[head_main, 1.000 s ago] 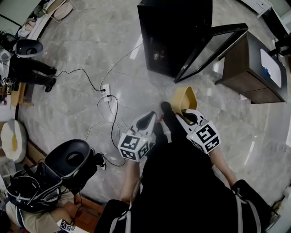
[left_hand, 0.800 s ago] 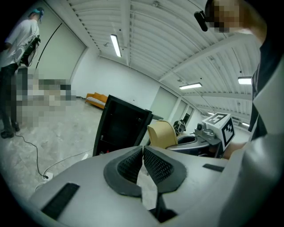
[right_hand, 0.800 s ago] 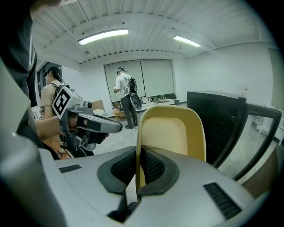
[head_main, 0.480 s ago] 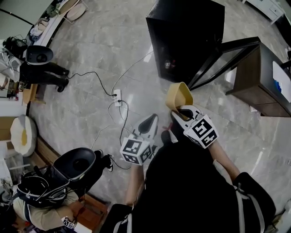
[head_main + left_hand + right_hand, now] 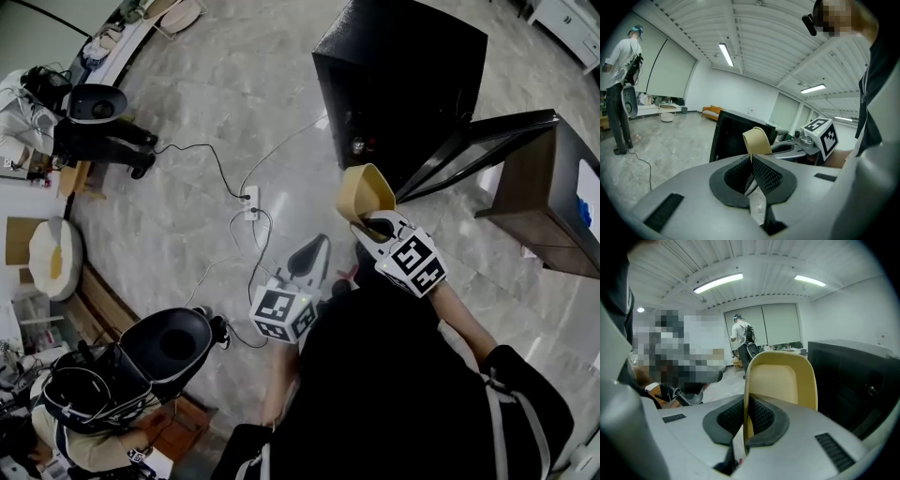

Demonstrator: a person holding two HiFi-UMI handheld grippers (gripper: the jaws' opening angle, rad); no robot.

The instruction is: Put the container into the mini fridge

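Pinching the tan container [image 5: 780, 380] by its side wall, my right gripper [image 5: 746, 404] has both pads pressed onto the thin plastic, one on each face of the wall. Most of the container stands past my fingertips and off to their right, with its hollow turned back toward me. In the head view the container [image 5: 366, 192] juts out ahead of the right gripper [image 5: 371, 223], up off the floor.

My left gripper [image 5: 751, 166] has its jaws drawn together with the pad tips meeting and nothing between them. It sits to the left of the right gripper, apart from the container. In the head view the left gripper [image 5: 314, 255] points the same general way as the right.

Each marker cube [image 5: 412, 262] shows bold black-and-white square patterns.

Ahead of the right fingertips stands the black mini fridge [image 5: 403, 84], with its glass door [image 5: 473, 145] swung open to the right. In the right gripper view the mini fridge [image 5: 853, 376] fills the space right of the container. A white power strip [image 5: 249, 199] and its cables lie on the marble floor [image 5: 187, 112], left of the left fingers. A wooden cabinet [image 5: 548, 202] stands beyond the door.
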